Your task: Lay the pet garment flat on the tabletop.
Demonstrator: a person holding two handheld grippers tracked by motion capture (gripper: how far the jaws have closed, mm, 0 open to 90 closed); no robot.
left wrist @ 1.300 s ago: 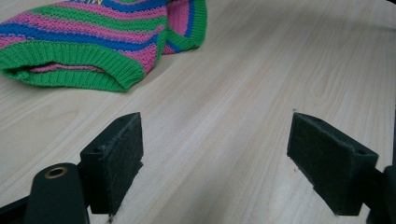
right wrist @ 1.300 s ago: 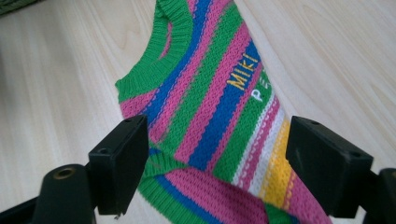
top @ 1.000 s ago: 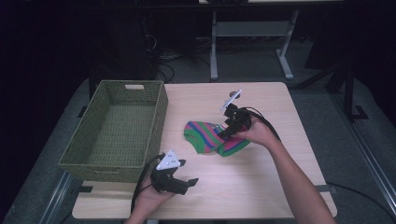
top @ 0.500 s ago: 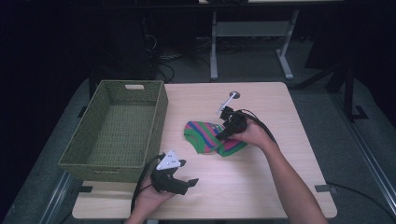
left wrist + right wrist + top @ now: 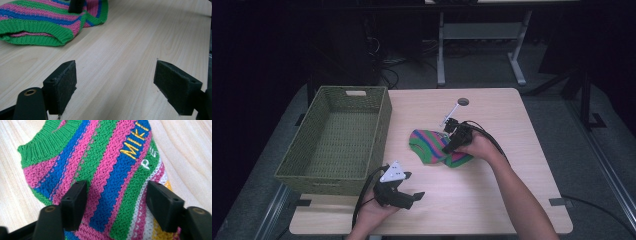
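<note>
Jaws on the right gripper point(image 5: 115, 202) have just been closing in, but they haven't clamped yet: both pads sit down on the knitted sweater point(image 5: 436, 146) with a wide band of fabric between them, nothing pinched so far. Left gripper point(image 5: 117, 90) is released, jaws spread wide over bare wood near the front edge of the table point(image 5: 512, 190), holding nothing.

Risk as I see it: with the pads that far apart on a flat, stretchy knit, they might only catch the top layer, so the piece unfolds or dangles when lifted. Or they skate over the yarn and come up empty.

Sweater itself is small, chunky knit, striped green, pink and blue, with some white and yellow near one edge, a ribbed green hem, and stitched yellow lettering that reads "MIKI". It's lying loosely folded around the middle of the table, just right of the woven green basket point(image 5: 377, 125), not touching it as far as I can tell.
</note>
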